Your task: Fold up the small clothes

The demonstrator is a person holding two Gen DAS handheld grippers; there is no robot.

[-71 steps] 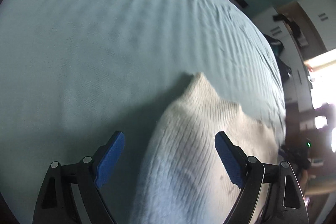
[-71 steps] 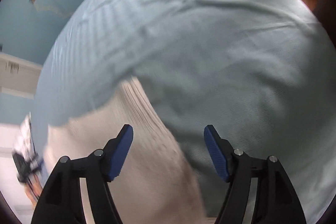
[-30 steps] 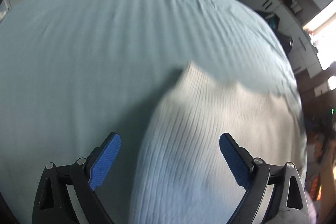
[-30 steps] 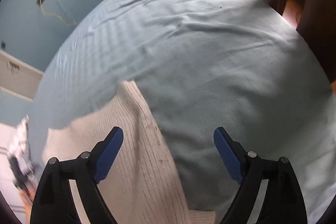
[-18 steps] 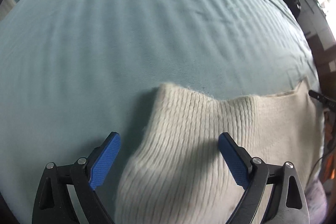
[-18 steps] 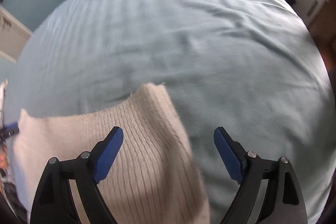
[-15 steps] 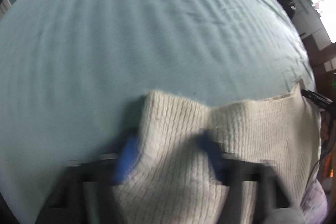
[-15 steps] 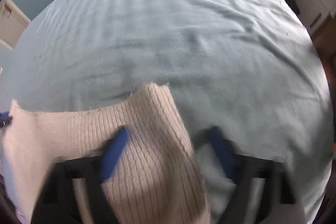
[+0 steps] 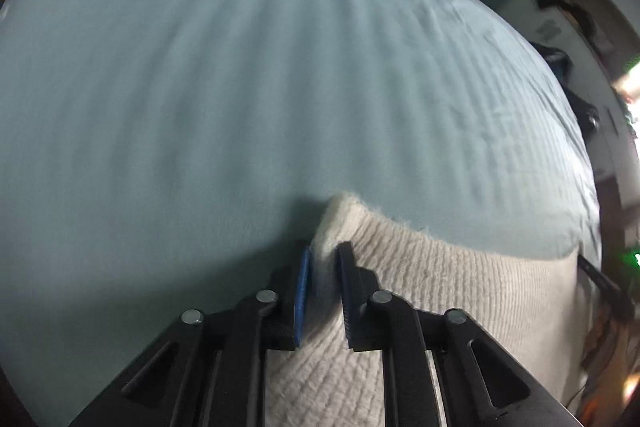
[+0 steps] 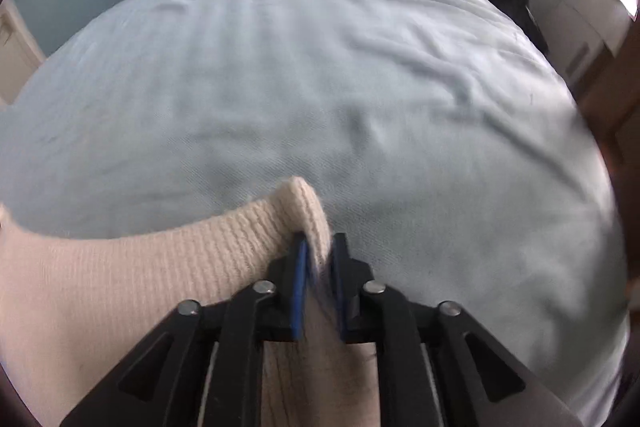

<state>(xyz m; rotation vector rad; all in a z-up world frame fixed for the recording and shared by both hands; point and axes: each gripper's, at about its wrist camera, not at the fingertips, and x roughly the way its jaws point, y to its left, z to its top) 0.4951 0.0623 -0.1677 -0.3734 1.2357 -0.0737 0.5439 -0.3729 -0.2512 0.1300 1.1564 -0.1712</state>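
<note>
Where both grippers gaped a second ago, each now pinches a corner of the cream ribbed knit garment (image 9: pixel 440 291).
Left gripper (image 9: pixel 323 259) closing, right gripper (image 10: pixel 318 251) easing open, fingers clamped on knit; wrinkled pale blue bedsheet (image 10: pixel 360 87), cluttered room behind.

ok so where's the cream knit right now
The cream knit lies on the light blue bedsheet, low in both wrist views, its far edge pinched at one corner by the left gripper and at the other by the right gripper.

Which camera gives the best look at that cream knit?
The left wrist view: the knit spreads widest there, ribbing sharp, its far edge running right. The right wrist view shows the knit blurrier, mostly one pinched corner and a strip leaving the left edge.
</note>
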